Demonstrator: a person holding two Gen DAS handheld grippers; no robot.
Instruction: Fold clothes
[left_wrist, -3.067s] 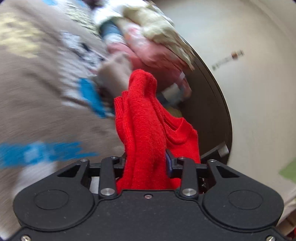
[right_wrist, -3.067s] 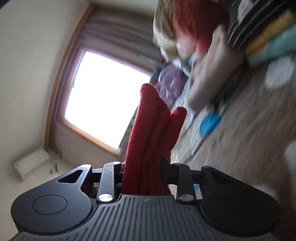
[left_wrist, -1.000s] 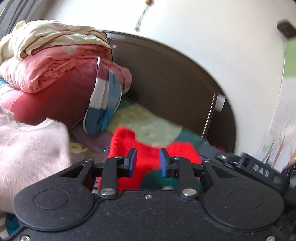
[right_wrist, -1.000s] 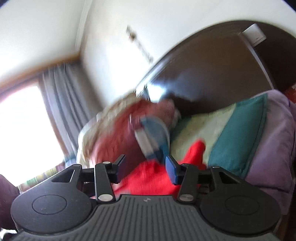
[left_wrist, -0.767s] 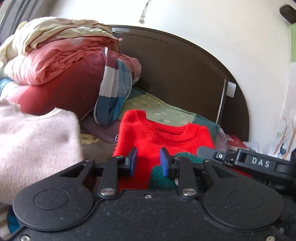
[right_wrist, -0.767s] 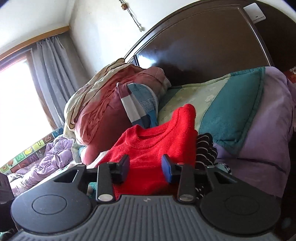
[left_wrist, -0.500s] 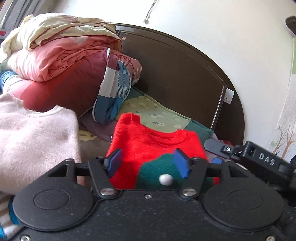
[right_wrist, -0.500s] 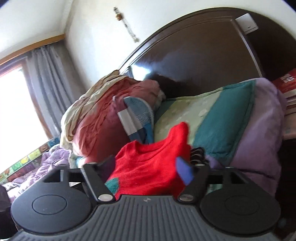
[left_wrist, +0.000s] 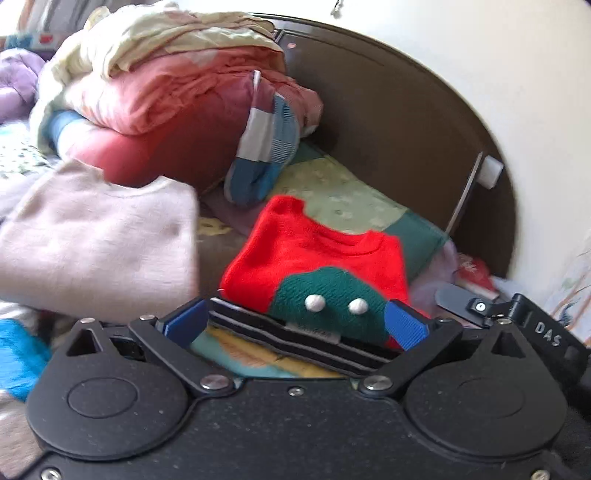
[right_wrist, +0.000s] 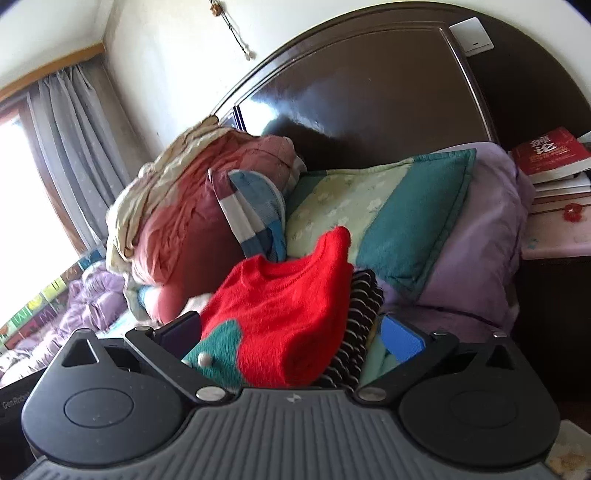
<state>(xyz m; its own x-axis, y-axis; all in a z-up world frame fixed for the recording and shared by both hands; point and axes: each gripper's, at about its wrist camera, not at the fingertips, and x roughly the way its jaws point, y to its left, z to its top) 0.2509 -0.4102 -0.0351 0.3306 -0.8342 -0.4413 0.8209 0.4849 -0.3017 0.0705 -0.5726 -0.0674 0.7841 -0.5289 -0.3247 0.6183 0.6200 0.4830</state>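
Left wrist view, left to right. A folded pale pink jumper (left_wrist: 99, 240) lay at the left, blurred. Behind it stood a heap of bedding (left_wrist: 162, 92), cream over pink over dark red, with a checked blue-and-white cloth (left_wrist: 266, 144) hanging at its right edge. A green-patterned pillow (left_wrist: 343, 199) leaned against the dark wooden headboard (left_wrist: 399, 140). The red jumper (left_wrist: 325, 254), folded, with a green patch and two white bobbles, lay on top of a pile of folded clothes, neck toward the pillow. A striped black-and-white garment (left_wrist: 295, 336) lay directly under it. The left gripper (left_wrist: 295, 328) had just been opening; its jaws stood spread wide, the blue pads clear of the red jumper, which lay beyond and between them, unheld. The right gripper's arm showed at the far right edge.

Right wrist view, left to right. A bright window with grey curtains (right_wrist: 74, 122), then purple bedding (right_wrist: 92, 299), then the same heap. The right gripper (right_wrist: 295, 332) had also just been opening; its jaws stood spread wide, gripping nothing, with the red jumper between the pads and apparently clear of them. A purple pillow (right_wrist: 480, 258) lay at the right, and a red book (right_wrist: 550, 151) topped a stack of books beside the headboard.
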